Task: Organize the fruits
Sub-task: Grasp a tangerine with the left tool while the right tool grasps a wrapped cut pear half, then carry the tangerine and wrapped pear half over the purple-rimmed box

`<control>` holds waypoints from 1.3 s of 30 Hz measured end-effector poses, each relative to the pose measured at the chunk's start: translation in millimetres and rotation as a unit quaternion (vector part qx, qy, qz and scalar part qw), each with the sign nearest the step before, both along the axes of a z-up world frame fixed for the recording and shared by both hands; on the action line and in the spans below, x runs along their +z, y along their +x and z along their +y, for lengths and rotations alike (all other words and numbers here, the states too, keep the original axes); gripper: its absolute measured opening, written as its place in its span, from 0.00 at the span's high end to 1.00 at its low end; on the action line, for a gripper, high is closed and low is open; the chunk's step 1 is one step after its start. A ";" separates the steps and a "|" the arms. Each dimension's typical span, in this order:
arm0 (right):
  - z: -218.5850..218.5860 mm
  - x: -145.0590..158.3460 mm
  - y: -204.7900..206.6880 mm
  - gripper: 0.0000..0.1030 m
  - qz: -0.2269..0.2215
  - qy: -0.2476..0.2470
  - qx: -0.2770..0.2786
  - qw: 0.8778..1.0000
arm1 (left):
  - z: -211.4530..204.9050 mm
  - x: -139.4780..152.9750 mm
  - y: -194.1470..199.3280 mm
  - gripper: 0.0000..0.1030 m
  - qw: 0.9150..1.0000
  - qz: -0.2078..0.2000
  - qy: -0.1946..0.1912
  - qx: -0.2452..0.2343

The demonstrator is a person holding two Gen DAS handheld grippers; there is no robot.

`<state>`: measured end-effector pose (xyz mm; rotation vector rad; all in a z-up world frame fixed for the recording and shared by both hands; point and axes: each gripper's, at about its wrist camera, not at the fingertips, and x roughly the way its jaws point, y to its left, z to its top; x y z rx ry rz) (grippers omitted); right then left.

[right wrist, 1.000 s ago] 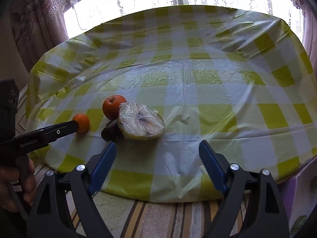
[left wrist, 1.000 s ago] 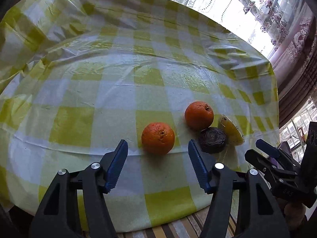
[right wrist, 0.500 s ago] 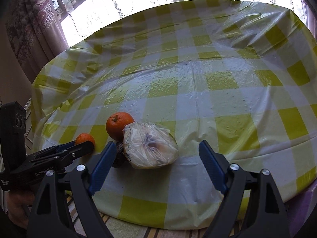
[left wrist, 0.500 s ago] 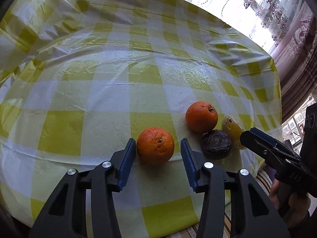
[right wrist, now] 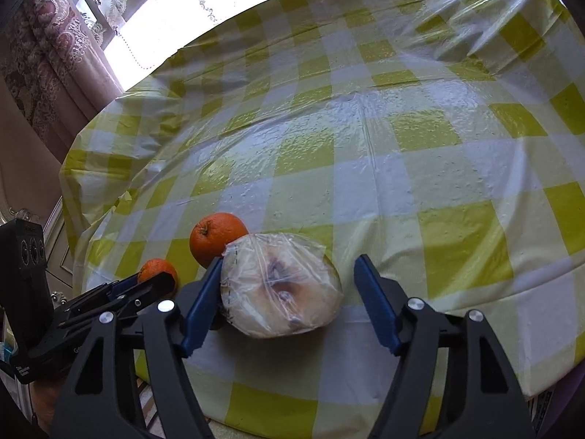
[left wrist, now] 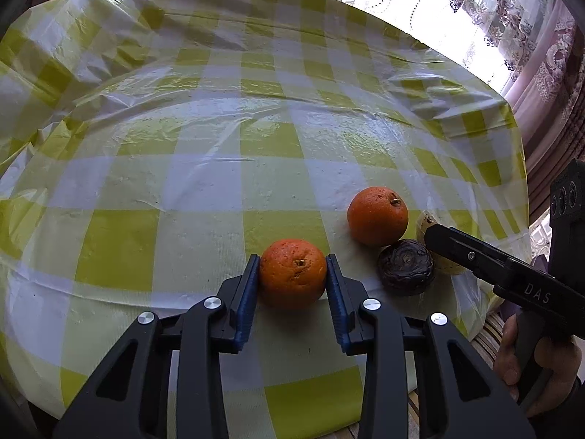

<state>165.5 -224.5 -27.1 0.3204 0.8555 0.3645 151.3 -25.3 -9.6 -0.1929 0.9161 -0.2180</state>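
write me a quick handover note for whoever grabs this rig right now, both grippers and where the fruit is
Left gripper: shut on the near round orange, which sits on the yellow-checked plastic tablecloth.
Right gripper: open around the plastic-wrapped cut pale fruit half; its left pad touches the wrap, the right pad is clear.
Second round orange and a dark wrinkled round fruit lie loose beside it.
Done: first orange gripped. No fruit has visibly been sorted yet.
Left: lift and place it, close on the wrapped fruit, then handle the other two.

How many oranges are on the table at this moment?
2. One orange sits between the pads of the left hand-held gripper. The other orange lies farther back, beside the dark wrinkled fruit. None seems hidden.
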 end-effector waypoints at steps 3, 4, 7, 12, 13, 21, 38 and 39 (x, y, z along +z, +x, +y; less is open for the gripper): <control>-0.9 -0.6 -2.7 0.41 0.002 0.007 0.002 1.000 | 0.0 0.6 -4.0 0.68 1.000 0.000 0.002 0.002; -1.6 -0.6 -4.0 0.41 0.003 0.008 0.000 1.000 | 0.5 1.1 -5.6 0.68 1.000 0.000 0.001 0.004; -2.8 -0.2 -10.3 0.41 0.000 0.003 -0.004 1.000 | 3.4 3.4 -10.2 0.68 1.000 -0.002 0.001 0.011; -9.3 1.5 -22.1 0.41 -0.005 -0.006 -0.012 1.000 | 3.7 8.6 -18.9 0.68 1.000 -0.008 0.009 0.015; -11.2 1.9 -24.6 0.41 -0.005 -0.007 -0.014 1.000 | 4.2 9.6 -21.1 0.68 1.000 -0.009 0.010 0.017; -29.2 3.3 -47.6 0.41 -0.010 -0.011 -0.025 1.000 | 9.5 19.7 -36.7 0.68 0.999 -0.018 0.017 0.026; -57.7 6.5 -87.8 0.41 -0.016 -0.019 -0.035 0.999 | 5.9 47.1 -69.3 0.68 0.998 -0.043 0.032 0.027; -59.5 7.0 -89.8 0.41 -0.016 -0.021 -0.037 0.999 | 4.5 50.1 -70.9 0.68 0.998 -0.045 0.033 0.026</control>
